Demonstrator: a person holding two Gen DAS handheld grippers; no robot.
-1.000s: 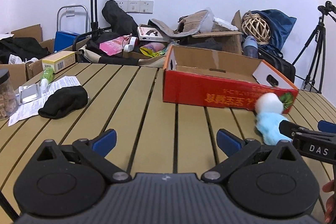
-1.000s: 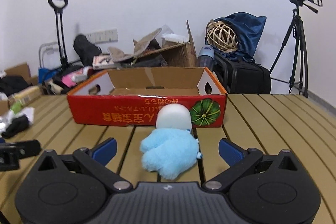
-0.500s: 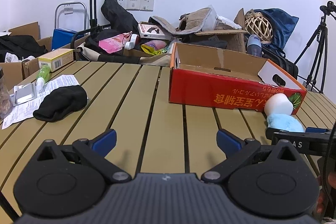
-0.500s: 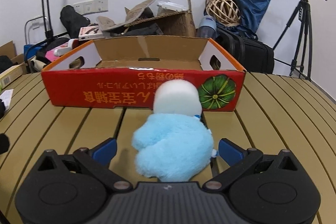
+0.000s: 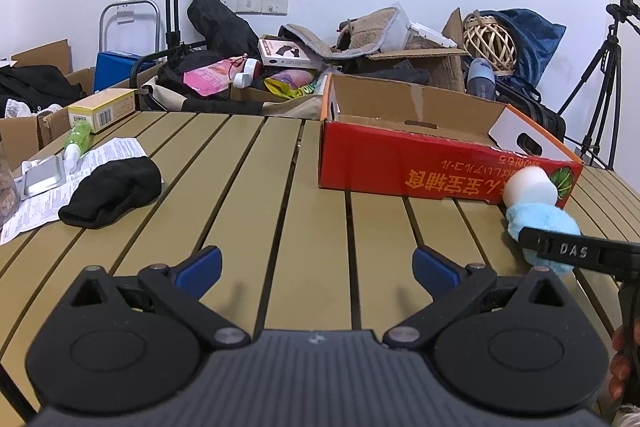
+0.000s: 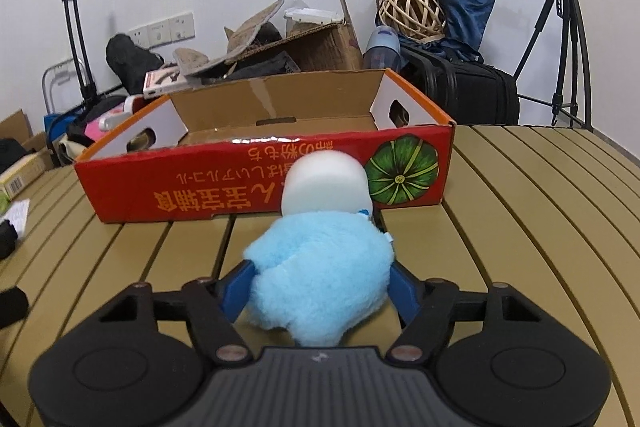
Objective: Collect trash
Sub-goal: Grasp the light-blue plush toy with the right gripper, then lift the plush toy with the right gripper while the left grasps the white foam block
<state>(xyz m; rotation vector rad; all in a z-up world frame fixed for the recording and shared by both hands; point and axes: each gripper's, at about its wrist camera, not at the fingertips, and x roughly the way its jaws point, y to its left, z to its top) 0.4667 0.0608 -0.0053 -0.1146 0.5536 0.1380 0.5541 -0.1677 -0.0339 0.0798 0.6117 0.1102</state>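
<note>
1. The right tool (image 6: 318, 289) has just been closing; its blue pads now press both flanks of the blue plush toy (image 6: 320, 279), which lies on the desk (image 6: 520, 227) just in front of the red cardboard box (image 6: 240, 195), its white head against the box wall.
2. Risk: the plush is soft and rounded, so the pads may only pinch fluff and it may slip out on lifting.
3. Risk: the near box wall stands between toy and box interior; a low carry would likely snag the toy on it.
4. The left tool (image 5: 316, 263) hangs wide open over bare slats, holding nothing.
5. Farther left lie a black beanie (image 5: 112, 193), a printed leaflet (image 5: 52, 203), a blister pack (image 5: 42, 179) and a green bottle (image 5: 78, 139), all well apart from the toy and blocking nothing.
</note>
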